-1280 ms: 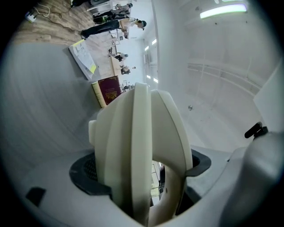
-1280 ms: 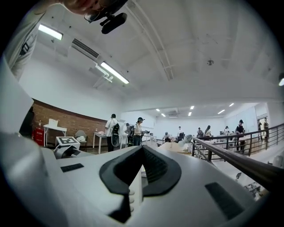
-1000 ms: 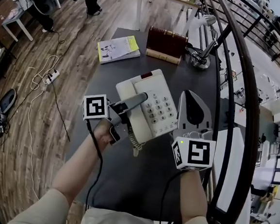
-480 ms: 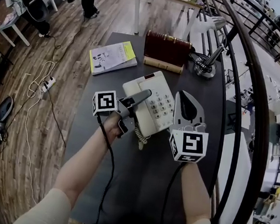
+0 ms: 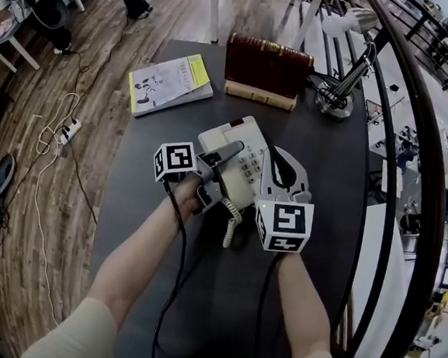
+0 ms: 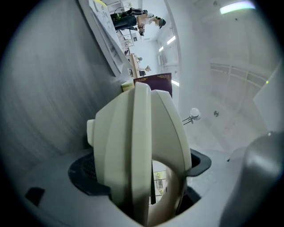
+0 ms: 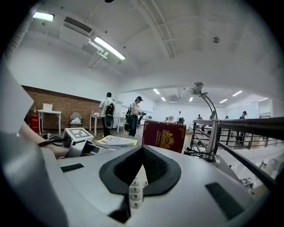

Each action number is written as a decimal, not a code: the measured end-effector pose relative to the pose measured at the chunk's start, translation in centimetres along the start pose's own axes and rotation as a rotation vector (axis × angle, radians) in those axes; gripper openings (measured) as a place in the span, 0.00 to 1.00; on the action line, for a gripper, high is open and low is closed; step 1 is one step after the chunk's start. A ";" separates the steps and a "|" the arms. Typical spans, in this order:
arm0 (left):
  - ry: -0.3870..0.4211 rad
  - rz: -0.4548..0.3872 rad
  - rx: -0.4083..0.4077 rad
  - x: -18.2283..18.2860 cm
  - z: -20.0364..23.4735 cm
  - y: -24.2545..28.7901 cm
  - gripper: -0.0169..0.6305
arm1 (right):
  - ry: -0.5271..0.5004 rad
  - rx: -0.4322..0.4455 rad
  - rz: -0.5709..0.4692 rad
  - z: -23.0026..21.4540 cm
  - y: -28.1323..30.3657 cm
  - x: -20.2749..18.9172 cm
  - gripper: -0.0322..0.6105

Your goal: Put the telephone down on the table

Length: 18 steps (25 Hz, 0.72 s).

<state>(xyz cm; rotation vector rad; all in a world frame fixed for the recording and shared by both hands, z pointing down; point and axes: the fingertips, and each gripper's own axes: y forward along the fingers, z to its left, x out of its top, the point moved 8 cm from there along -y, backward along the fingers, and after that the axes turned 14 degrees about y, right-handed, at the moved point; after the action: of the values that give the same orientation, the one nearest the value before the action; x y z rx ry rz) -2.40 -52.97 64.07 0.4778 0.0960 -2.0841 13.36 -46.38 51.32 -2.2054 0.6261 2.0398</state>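
- Left gripper (image 5: pixel 228 153) clamped on telephone's (image 5: pixel 248 169) left edge; telephone low over table (image 5: pixel 213 306) centre, contact unclear.
- Right gripper (image 5: pixel 273 154) jaws near-closed, empty, beside keypad.
- Risk: one-sided grip could let it tilt and land hard; dangling cord (image 5: pixel 232 220) may snag.

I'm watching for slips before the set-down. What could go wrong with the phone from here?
Two things, as I judge it. The coiled cord hangs loose below the telephone and could get trapped under its base, leaving it crooked. The left gripper and right gripper each clamp one side with their jaws; if one opens first, the phone may tip or slide.
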 end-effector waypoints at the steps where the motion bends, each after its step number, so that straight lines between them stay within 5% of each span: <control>1: 0.005 0.007 0.006 -0.1 0.2 0.2 0.77 | 0.009 0.004 0.008 0.1 0.0 -0.5 0.05; 10: -0.004 -0.038 0.050 0.6 1.1 1.4 0.77 | 0.096 -0.015 0.043 -1.1 0.0 -3.0 0.05; 18: 0.071 0.020 0.225 0.8 0.9 2.1 0.77 | 0.062 -0.039 0.059 -1.9 -0.8 -3.9 0.05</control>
<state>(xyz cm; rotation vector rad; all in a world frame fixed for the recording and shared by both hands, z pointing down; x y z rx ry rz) -1.29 -54.93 64.90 0.6868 -0.1030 -2.0682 15.30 -45.33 55.19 -2.3072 0.6705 2.0354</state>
